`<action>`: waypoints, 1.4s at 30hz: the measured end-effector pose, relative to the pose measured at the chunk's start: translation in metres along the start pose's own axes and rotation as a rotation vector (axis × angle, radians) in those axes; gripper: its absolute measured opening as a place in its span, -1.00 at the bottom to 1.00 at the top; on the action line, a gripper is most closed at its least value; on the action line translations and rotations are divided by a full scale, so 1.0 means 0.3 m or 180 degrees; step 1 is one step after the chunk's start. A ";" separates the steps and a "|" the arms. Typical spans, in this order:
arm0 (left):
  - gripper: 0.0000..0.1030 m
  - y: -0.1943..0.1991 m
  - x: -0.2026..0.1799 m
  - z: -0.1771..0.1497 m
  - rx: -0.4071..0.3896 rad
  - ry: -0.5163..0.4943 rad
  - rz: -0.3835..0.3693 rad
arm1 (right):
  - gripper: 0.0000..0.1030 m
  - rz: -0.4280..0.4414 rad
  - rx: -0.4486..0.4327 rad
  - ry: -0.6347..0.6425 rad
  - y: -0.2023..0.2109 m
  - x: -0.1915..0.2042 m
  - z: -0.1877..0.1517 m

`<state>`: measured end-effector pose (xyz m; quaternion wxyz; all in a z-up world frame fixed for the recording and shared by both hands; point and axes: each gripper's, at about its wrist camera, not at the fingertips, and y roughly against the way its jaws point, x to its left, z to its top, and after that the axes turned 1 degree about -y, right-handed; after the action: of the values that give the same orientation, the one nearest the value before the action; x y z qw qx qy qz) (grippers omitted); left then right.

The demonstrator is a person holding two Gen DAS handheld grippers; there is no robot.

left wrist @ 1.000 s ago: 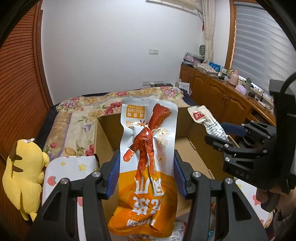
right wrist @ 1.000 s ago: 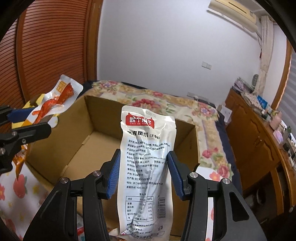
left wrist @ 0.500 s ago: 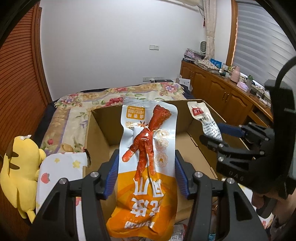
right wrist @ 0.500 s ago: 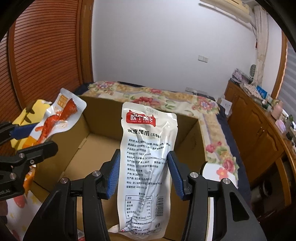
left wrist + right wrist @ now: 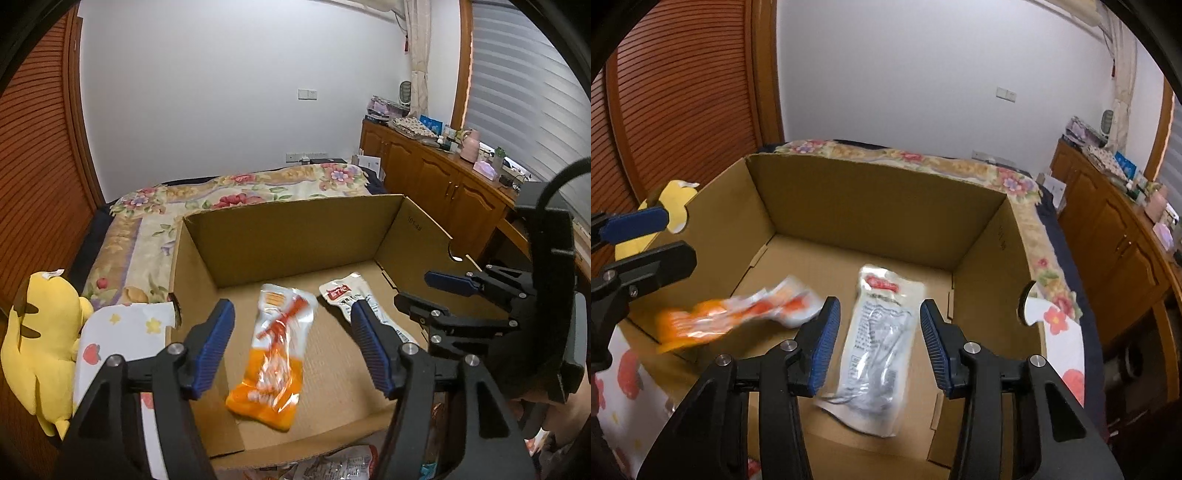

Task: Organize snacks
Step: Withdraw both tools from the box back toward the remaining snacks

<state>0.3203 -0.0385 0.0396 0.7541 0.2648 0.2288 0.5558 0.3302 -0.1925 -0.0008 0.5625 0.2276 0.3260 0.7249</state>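
An open cardboard box (image 5: pixel 295 225) sits on the bed. An orange snack packet (image 5: pixel 275 354) is blurred with motion inside the box, below my left gripper (image 5: pixel 290 343), which is open and empty. A silver snack packet (image 5: pixel 875 347) is inside the box below my right gripper (image 5: pixel 875 343), which is open and empty. The silver packet (image 5: pixel 354 302) also shows in the left wrist view beside the orange one. The orange packet (image 5: pixel 738 317) shows blurred in the right wrist view. The box (image 5: pixel 879 206) fills that view.
A yellow plush toy (image 5: pixel 37 343) lies left of the box. A floral bedspread (image 5: pixel 236 188) covers the bed behind it. Wooden cabinets (image 5: pixel 443 188) with clutter stand at the right. More snack packets (image 5: pixel 332 465) lie in front of the box.
Both grippers have opened and let go of their packets. The orange and silver packets have dropped into the box. Both grippers now sit over the box.
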 end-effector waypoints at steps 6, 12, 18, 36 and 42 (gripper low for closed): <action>0.52 0.062 -0.005 -0.038 -0.0155 -0.0050 -0.0041 | -0.13 0.0201 -0.0179 -0.0001 0.084 0.001 -0.043; 0.52 0.157 -0.028 -0.076 -0.0362 -0.0136 -0.0128 | -0.13 0.0393 -0.0389 -0.0037 0.212 -0.020 -0.098; 1.00 0.243 -0.038 -0.125 -0.0583 -0.0148 -0.0134 | -0.13 0.0488 -0.0577 0.0023 0.341 -0.028 -0.162; 1.00 0.292 -0.080 -0.390 -0.0452 -0.0157 -0.0271 | 0.21 0.0529 -0.0287 0.0059 0.350 -0.066 -0.487; 1.00 0.277 -0.112 -0.490 -0.0337 -0.0188 -0.0266 | 0.21 0.0585 -0.0118 0.0049 0.302 -0.068 -0.562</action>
<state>0.1574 -0.0293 -0.0153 0.7959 0.2310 0.1876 0.5272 0.1576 -0.2626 -0.0494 0.4953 0.2406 0.2946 0.7811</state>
